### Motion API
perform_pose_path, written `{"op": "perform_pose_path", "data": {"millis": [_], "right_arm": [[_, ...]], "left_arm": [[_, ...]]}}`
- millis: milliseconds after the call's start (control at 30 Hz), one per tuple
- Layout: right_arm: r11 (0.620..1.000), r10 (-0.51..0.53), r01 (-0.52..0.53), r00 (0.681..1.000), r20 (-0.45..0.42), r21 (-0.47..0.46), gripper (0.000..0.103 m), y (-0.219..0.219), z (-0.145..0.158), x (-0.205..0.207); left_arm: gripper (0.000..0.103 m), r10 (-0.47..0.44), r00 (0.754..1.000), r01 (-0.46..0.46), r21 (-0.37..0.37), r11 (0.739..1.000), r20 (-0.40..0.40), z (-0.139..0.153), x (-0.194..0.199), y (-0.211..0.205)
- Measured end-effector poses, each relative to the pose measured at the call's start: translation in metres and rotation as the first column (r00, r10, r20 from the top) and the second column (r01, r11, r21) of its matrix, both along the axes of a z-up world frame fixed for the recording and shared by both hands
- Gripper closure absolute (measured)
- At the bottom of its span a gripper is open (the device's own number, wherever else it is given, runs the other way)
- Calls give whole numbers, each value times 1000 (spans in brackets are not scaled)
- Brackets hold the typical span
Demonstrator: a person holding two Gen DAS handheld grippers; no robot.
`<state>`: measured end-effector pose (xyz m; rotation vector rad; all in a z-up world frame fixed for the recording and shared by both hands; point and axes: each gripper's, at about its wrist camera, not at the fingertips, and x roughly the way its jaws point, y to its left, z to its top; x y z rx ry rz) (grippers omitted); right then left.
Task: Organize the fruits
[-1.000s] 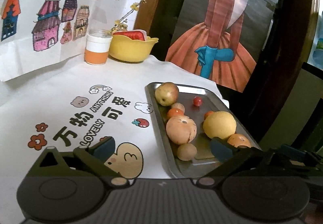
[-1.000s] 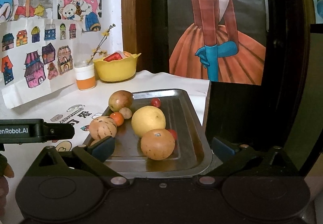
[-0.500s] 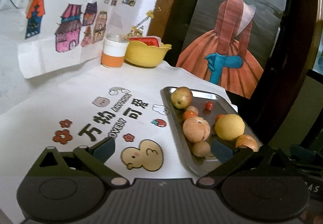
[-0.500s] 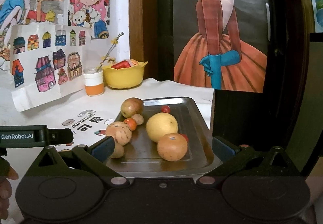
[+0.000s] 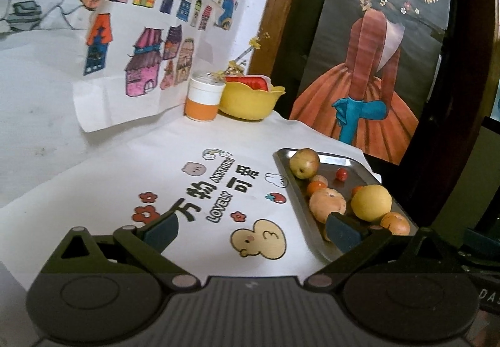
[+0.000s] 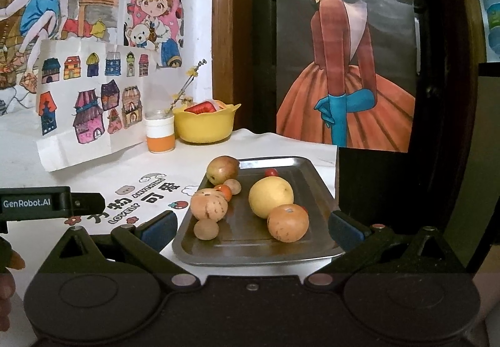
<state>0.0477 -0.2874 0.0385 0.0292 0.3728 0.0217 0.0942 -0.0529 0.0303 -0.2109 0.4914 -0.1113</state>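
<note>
Both grippers, left gripper [image 5: 251, 228] and right gripper [image 6: 253, 226], fingers spread, empty, staged for first pick. Fruits grouped on metal tray [image 6: 312, 173], worktop right edge; yellow bowl [image 6: 204, 126] at 11 o'clock, likely destination.

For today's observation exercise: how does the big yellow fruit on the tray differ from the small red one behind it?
The yellow fruit is far larger than the red fruit. It is pale yellow, the other glossy red. It sits mid-tray beside other fruit; the red one sits alone farther back. Both are round and rest on the metal tray.
</note>
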Motion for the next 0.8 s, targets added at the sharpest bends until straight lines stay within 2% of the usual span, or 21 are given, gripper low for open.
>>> {"op": "perform_pose_path", "data": {"millis": [800], "right_arm": [[1000,16,-15,1000,26,-20,1,29,-1,-43]], "left_arm": [[0,19,997,-20,16,1000,69,-9,-53,22]]}}
